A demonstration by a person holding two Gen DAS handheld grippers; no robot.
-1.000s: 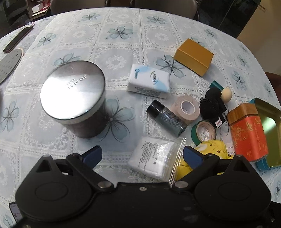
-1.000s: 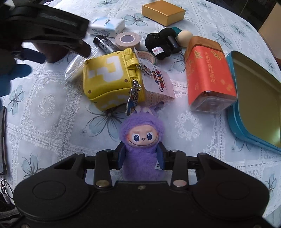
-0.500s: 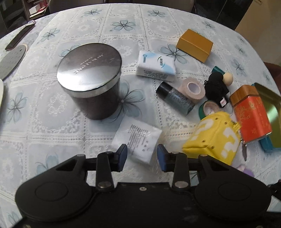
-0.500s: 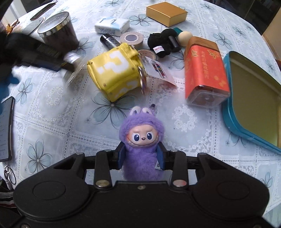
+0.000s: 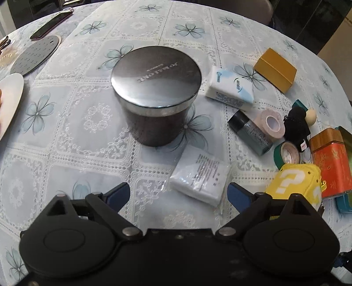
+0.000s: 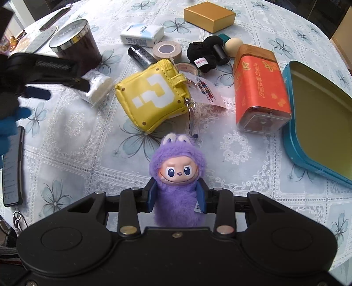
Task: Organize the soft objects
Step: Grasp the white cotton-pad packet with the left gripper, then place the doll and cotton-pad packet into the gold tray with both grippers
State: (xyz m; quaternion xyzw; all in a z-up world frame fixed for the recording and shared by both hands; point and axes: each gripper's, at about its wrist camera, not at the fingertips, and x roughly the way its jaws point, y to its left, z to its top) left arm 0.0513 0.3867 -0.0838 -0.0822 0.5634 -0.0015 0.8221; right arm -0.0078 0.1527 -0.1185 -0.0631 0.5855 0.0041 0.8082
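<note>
My left gripper (image 5: 178, 195) is open and empty, just short of a white cotton pad packet (image 5: 201, 179) that lies on the tablecloth. My right gripper (image 6: 177, 194) is shut on a purple plush doll (image 6: 177, 176) and holds it upright above the table. A yellow question-mark pouch (image 6: 154, 94) lies beyond the doll and shows at the right of the left wrist view (image 5: 294, 182). A black plush (image 6: 202, 55) and a white tissue pack (image 6: 143, 35) lie farther back. The left gripper appears blurred at the left of the right wrist view, by the packet (image 6: 96, 87).
A dark lidded candle jar (image 5: 155, 94) stands behind the packet. An orange tea tin (image 6: 259, 88), a teal tin lid (image 6: 319, 123), tape rolls (image 5: 272, 125), a small dark bottle (image 5: 250, 132) and a gold box (image 6: 209, 16) crowd the right. A phone (image 6: 12, 165) lies at the left.
My left gripper closed on the cotton pad packet, shifted it left away from the yellow pouch, then opened and let it go on the cloth. My right gripper kept holding the doll.
</note>
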